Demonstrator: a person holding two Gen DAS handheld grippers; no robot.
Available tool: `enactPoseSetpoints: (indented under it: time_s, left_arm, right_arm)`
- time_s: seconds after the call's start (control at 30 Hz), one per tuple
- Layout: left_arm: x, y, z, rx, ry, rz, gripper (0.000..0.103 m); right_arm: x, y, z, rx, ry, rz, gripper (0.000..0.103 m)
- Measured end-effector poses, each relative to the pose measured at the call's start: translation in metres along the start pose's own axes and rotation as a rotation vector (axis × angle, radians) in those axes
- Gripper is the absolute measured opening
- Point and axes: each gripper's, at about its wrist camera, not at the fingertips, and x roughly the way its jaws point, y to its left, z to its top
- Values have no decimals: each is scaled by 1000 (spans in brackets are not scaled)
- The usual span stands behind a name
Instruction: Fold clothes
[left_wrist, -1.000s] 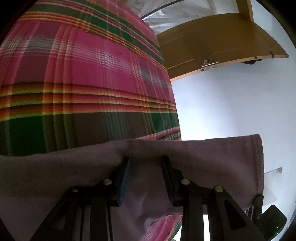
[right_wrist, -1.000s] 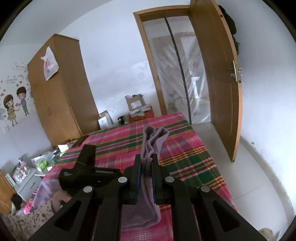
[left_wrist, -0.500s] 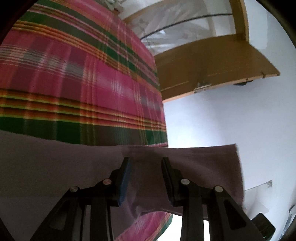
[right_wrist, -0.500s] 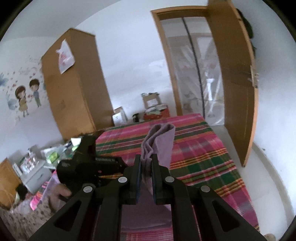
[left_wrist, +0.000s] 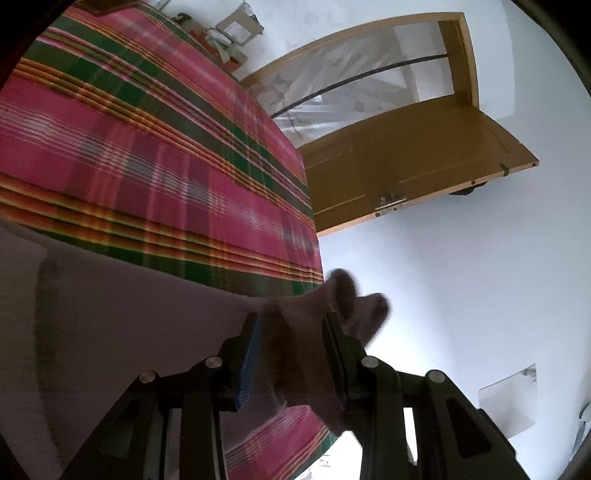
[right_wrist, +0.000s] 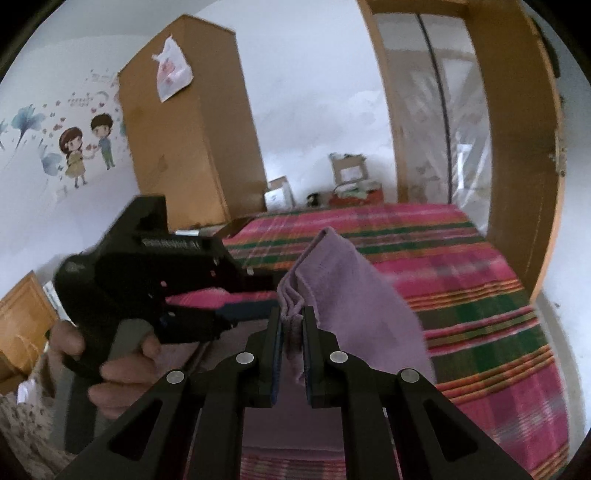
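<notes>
Between the two pairs of black fingers hangs a soft mauve knit garment (right_wrist: 343, 291), limp and light, best taken by its bunched edges. Nearest, the right hand-held gripper (right_wrist: 291, 328) is nearly closed on a pleated edge; the left hand-held gripper (left_wrist: 295, 332), about half open, pinches a thicker wad. Beyond lies the pink-and-green plaid bed (right_wrist: 461, 288), over which the cloth is lifted.

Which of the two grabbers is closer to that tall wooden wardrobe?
Left. The left gripper holds the purple cloth on the wardrobe side; the right gripper sits farther toward the door.
</notes>
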Motion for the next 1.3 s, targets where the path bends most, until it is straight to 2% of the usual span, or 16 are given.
enactPoseSetpoints:
  time_s: [0.17, 0.6, 0.9, 1.0, 1.3]
  left_arm:
    - [-21, 7, 2, 28, -60, 43, 34]
    - [-34, 30, 5, 3, -63, 71, 34]
    - [-40, 36, 7, 1, -64, 79, 34]
    - [-40, 36, 8, 9, -71, 90, 34]
    - [-33, 34, 8, 7, -54, 110, 34]
  right_arm:
    - [26, 13, -14, 2, 58, 29, 10]
    - [80, 25, -46, 44, 204, 64, 10]
    - [77, 37, -37, 46, 167, 116, 10]
    - [82, 38, -41, 65, 193, 147, 10]
    - [99, 28, -56, 95, 274, 160, 12]
